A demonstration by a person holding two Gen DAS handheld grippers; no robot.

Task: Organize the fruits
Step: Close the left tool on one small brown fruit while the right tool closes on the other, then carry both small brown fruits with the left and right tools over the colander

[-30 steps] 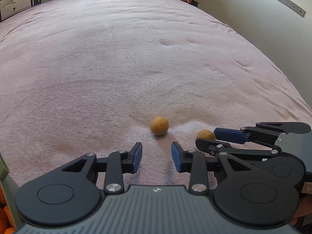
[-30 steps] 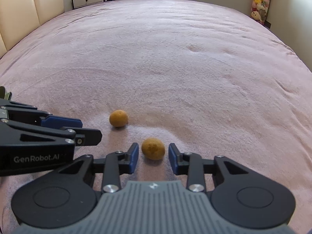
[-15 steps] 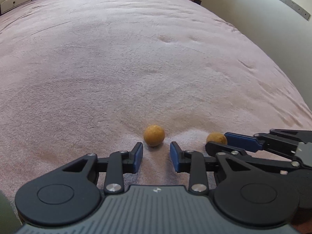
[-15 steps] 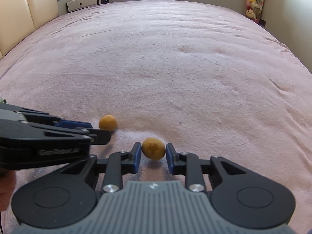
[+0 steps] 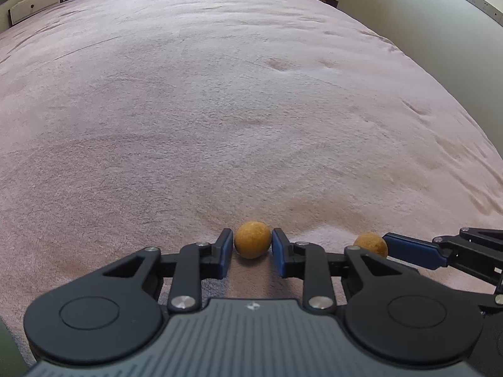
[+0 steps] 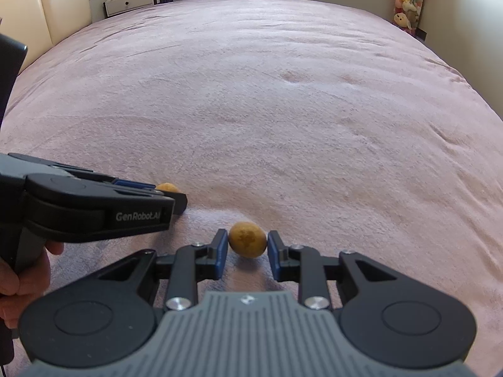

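Note:
Two small brown-orange round fruits lie on a pink bedspread. In the left wrist view, my left gripper (image 5: 252, 245) has its blue pads against both sides of one fruit (image 5: 252, 239), which rests on the cover. In the right wrist view, my right gripper (image 6: 246, 243) is shut on the other fruit (image 6: 247, 239), which hangs slightly above the cover with a shadow beneath. The right gripper's fruit also shows at the right of the left wrist view (image 5: 370, 244). The left gripper's fruit peeks out in the right wrist view (image 6: 167, 187).
The pink bedspread (image 5: 220, 110) fills both views. A cream headboard (image 6: 47, 9) and a white box (image 6: 135, 0) are at the far left. Plush toys (image 6: 408, 0) stand in the far right corner. A hand (image 6: 19, 279) holds the left gripper.
Both grippers moved forward and closed around their fruits. The right gripper's fruit has lifted slightly off the cover.

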